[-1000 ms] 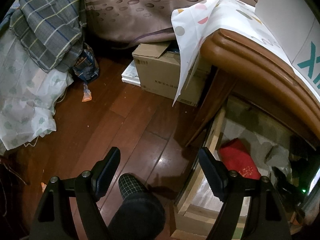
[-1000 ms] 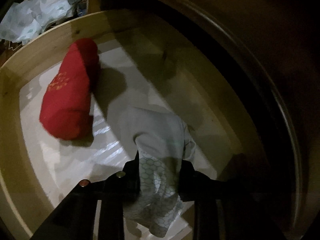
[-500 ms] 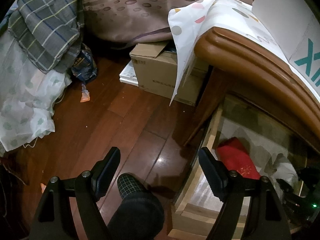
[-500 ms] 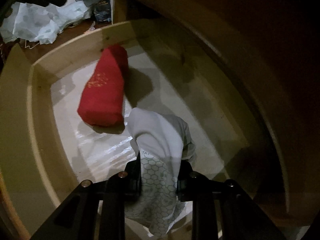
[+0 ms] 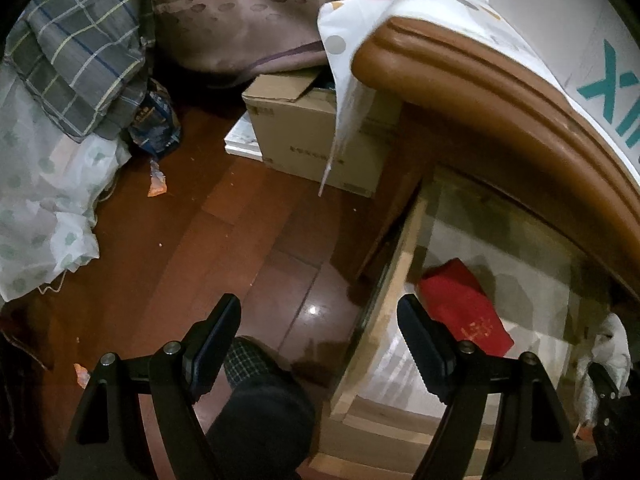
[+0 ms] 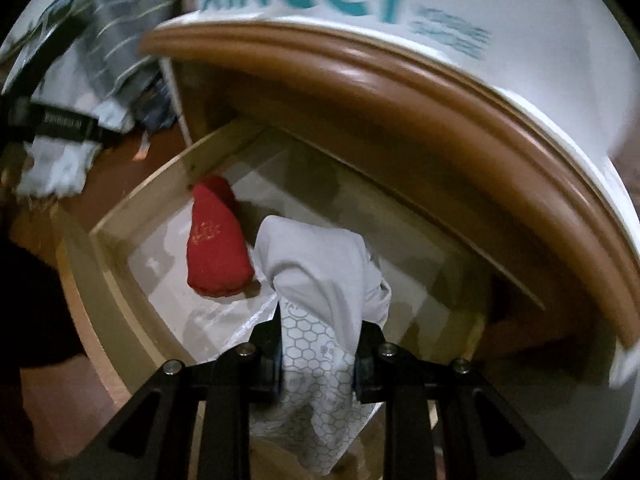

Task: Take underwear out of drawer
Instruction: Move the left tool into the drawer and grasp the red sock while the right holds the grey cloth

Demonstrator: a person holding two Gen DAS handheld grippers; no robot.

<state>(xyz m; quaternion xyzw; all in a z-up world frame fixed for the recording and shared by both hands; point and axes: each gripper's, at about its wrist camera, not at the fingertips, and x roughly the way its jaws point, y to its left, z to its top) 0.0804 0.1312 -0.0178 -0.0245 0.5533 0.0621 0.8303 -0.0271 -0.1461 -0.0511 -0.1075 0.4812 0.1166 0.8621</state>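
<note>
My right gripper (image 6: 318,354) is shut on white underwear (image 6: 320,280) printed with a grey honeycomb pattern. The cloth hangs from the jaws above the open wooden drawer (image 6: 120,304). A red rolled garment (image 6: 216,256) lies on the drawer's white liner, to the left of the held cloth. In the left wrist view my left gripper (image 5: 320,344) stands open and empty over the dark wood floor, left of the drawer (image 5: 384,312). The red garment (image 5: 464,312) shows there too. At that view's right edge, the white underwear (image 5: 608,352) hangs with the right gripper.
The brown rounded cabinet top (image 5: 500,96) overhangs the drawer, with a white box with teal letters (image 6: 360,4) on it. A cardboard box (image 5: 316,136) and bedding (image 5: 52,160) sit on the floor (image 5: 200,240). A person's leg in a checked slipper (image 5: 248,364) is under my left gripper.
My right gripper has risen out of the drawer with the white underwear, rolling as it rose; the cabinet top and white box have come into its view. The left gripper has stayed put.
</note>
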